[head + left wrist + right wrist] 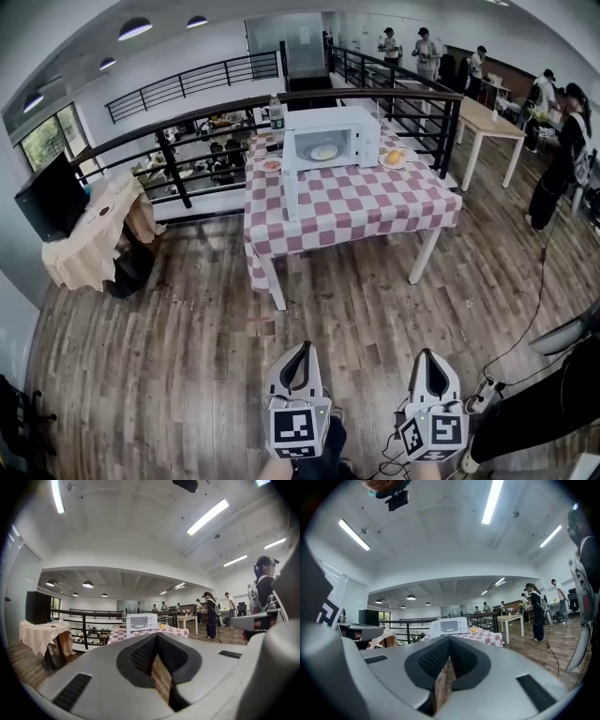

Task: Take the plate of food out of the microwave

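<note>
A white microwave (329, 138) stands at the back of a table with a red-and-white checked cloth (352, 202), its door swung open to the left. Inside it lies a plate of food (324, 152). The microwave (141, 621) shows small and far off in the left gripper view, and the microwave (449, 626) is also distant in the right gripper view. My left gripper (300, 354) and right gripper (428, 361) are low in the head view, well short of the table, both shut and holding nothing.
A plate of orange food (394, 157) sits right of the microwave, a small dish (271, 165) and a bottle (277, 113) to its left. A black railing (187, 141) runs behind. A draped side table with a black monitor (52, 197) stands left. People (560, 150) stand at right; cables (487, 394) lie on the floor.
</note>
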Motion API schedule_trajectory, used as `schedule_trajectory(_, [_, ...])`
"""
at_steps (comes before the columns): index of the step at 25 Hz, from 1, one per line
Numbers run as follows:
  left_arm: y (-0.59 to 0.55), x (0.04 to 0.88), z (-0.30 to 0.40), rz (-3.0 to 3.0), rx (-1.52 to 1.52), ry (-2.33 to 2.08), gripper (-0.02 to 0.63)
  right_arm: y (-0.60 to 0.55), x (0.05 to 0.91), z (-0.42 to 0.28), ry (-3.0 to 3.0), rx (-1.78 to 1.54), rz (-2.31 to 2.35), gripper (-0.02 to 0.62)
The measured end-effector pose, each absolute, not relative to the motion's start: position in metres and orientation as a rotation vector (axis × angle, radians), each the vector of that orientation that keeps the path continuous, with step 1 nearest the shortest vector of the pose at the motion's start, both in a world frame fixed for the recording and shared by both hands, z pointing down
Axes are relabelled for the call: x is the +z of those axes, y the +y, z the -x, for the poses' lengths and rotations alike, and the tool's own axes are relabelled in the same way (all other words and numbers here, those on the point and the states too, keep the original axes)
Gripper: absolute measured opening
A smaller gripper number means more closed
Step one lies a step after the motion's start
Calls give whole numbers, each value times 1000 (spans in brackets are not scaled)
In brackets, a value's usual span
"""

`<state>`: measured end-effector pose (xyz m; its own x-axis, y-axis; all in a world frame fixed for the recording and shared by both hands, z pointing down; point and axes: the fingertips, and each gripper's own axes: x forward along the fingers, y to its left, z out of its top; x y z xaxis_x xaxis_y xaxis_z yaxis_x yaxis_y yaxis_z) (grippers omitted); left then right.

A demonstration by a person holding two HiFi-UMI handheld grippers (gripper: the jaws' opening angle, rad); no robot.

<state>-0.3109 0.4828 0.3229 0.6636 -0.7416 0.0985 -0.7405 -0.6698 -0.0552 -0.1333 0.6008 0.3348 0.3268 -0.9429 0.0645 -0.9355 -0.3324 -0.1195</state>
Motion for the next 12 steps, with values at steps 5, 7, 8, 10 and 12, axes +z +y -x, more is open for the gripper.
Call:
schedule_trajectory(5, [436, 324, 292, 2859, -168, 1279, 17, 559, 336, 106, 1768, -180, 2524, -9])
schedule_trajectory(7, [415, 323, 283, 2864, -164, 1282, 17, 539, 335, 96, 1768, -176, 2526, -9])
schedule_trajectory(8, [405, 323, 279, 2865, -162, 1283, 18, 530, 335, 92, 1768, -174, 2528, -9])
schedule_trajectory(10, [385, 324, 271, 2866, -160, 1281, 17, 511, 336, 84, 1761, -175, 2539, -9])
schedule_trajectory(12, [366, 324, 264, 2868, -160, 1274, 18, 492, 337, 76, 1750, -184, 2548, -9])
